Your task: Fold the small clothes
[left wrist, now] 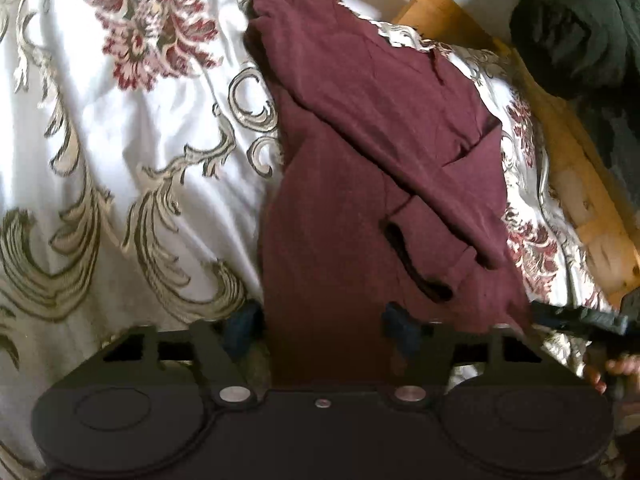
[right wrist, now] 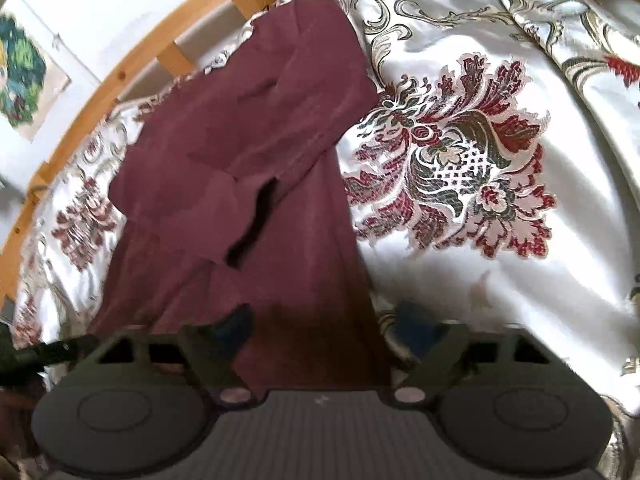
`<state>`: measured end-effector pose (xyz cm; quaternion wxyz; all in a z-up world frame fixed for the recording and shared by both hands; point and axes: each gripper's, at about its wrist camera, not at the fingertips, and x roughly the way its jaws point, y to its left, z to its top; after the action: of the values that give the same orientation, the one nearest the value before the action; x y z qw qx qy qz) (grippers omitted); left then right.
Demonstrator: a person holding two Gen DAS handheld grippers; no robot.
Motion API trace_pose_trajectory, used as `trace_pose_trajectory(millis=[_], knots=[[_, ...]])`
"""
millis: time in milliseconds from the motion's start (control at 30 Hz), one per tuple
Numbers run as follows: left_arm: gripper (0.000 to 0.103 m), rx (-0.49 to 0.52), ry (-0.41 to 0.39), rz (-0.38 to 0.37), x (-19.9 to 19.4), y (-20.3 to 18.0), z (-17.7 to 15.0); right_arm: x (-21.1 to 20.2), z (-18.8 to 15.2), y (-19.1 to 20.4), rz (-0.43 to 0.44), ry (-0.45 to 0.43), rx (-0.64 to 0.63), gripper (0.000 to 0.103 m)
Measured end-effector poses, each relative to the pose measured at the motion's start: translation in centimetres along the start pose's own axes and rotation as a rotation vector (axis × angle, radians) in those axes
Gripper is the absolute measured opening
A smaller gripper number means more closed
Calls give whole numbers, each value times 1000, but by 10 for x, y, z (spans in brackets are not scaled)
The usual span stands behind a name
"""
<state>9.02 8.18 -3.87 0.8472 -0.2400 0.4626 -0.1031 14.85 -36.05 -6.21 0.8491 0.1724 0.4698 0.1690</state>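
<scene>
A small maroon long-sleeved garment (left wrist: 360,160) lies on a white floral bedspread (left wrist: 120,160), its sleeves folded across the body. My left gripper (left wrist: 324,328) is open, its jaws wide apart, with the garment's near hem between the blue pads. The garment also shows in the right wrist view (right wrist: 248,160). My right gripper (right wrist: 324,328) is open too, its jaws straddling the near hem. The right gripper shows at the right edge of the left wrist view (left wrist: 584,320). The left gripper shows at the left edge of the right wrist view (right wrist: 48,352).
A wooden bed frame (left wrist: 440,12) runs behind the garment and shows in the right wrist view (right wrist: 132,64). A dark bundle of fabric (left wrist: 572,32) sits at the far right. A picture (right wrist: 20,76) hangs on the white wall.
</scene>
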Motion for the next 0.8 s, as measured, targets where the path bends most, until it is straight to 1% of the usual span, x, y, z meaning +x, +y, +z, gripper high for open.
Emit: trace_pose_trajectory(millis=[33, 67, 100, 133, 167, 233, 333, 433, 500, 600, 700, 733, 767, 800], knots=[[48, -19, -1, -4, 0, 0, 0, -1, -1, 0, -17, -10, 1, 35], [34, -29, -9, 0, -1, -1, 0, -2, -1, 0, -33, -20, 6, 15], [22, -34, -23, 10, -3, -3, 1, -3, -2, -1, -34, -32, 17, 12], [20, -43, -41, 19, -7, -5, 2, -6, -1, -2, -19, -47, 35, 9], [18, -58, -53, 13, -10, -6, 3, -11, 0, -3, -4, -66, 50, 8], [17, -79, -68, 2, -18, -12, 7, -24, 3, 2, 21, -109, 39, 7], [17, -72, -49, 8, -32, -23, 12, -46, 7, 6, 82, -152, 50, 7], [17, -40, -25, 29, -47, -32, 17, -60, 11, 3, 126, -155, 84, 7], [10, -34, -31, 16, -56, -34, 19, -64, 13, -1, 143, -154, 112, 7], [6, -39, -30, 16, -67, -33, 21, -66, 14, -5, 144, -152, 127, 7], [6, -38, -33, 14, -70, -31, 17, -57, 6, -4, 135, -120, 122, 7], [8, -36, -32, 16, -68, -29, 14, -52, 3, -5, 122, -99, 124, 9], [19, -40, -33, 18, -66, -26, 11, -47, -1, -5, 107, -76, 126, 15], [29, -52, -32, 20, -64, -23, 8, -42, -5, -8, 82, -49, 131, 18]])
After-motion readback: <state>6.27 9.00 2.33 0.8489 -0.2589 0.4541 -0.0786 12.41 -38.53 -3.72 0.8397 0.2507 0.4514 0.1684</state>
